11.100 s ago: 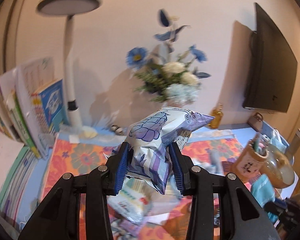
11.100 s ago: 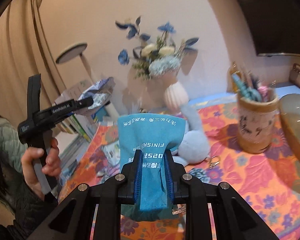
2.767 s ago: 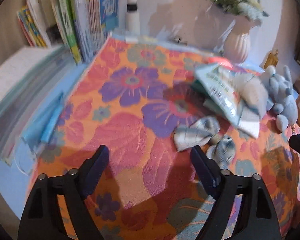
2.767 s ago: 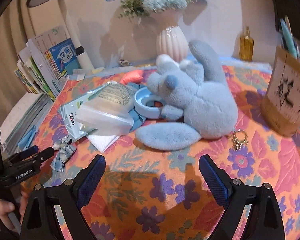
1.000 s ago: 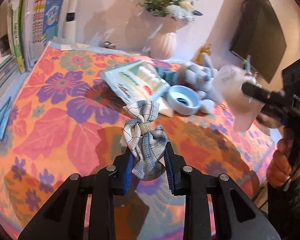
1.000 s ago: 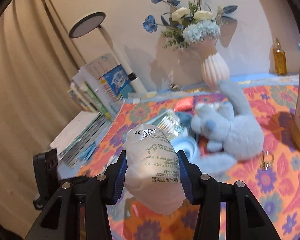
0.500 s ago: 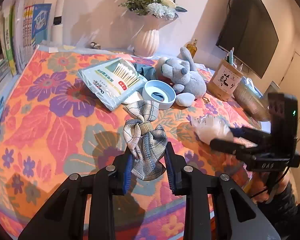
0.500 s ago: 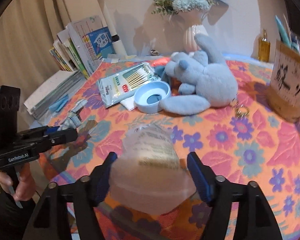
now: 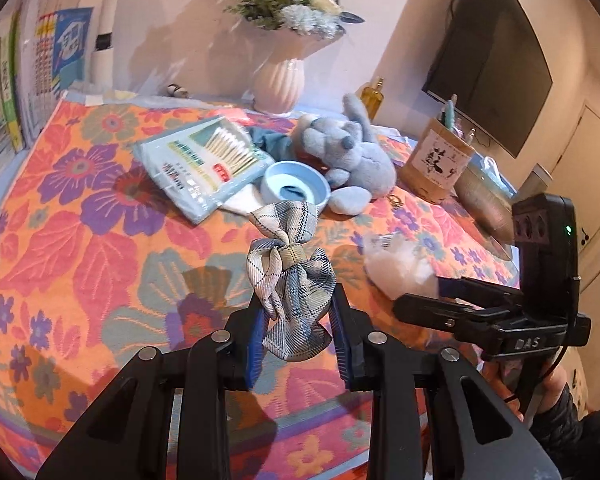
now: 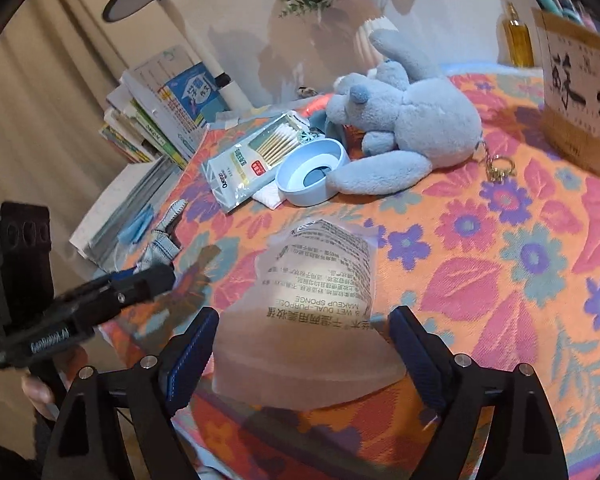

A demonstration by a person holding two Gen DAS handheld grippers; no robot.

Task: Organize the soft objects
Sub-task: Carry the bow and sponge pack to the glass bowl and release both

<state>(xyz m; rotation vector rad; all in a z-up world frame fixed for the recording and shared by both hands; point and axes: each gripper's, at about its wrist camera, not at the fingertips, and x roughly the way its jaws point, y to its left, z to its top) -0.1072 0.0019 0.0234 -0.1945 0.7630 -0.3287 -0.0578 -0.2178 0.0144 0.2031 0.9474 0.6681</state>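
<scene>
Since 1 second back, your right gripper has come down from mid-air to the flowered cloth, and the makeup sponge packet it carried now lies on that cloth. Your left gripper's load has not changed.

Left to right, left wrist view:
- Books stand at the far left edge.
- Cotton swab pack lies flat, upper left of centre.
- Blue round dish sits just beside the swab pack, touching the blue plush toy.
- Your left gripper is clenched on the plaid fabric bow; both blue pads press its lower lobe, and the bow stands up off the cloth.
- Sponge packet shows right of the bow, lying on the cloth at the tips of your right gripper.
- Pen holder stands further right, near the table edge.

Right wrist view: your right gripper's jaws are opening. The packet lies between the 2 pads; the right one stands clear, and contact on the left I cannot tell. The plush toy lies beyond, its keyring on the cloth.
</scene>
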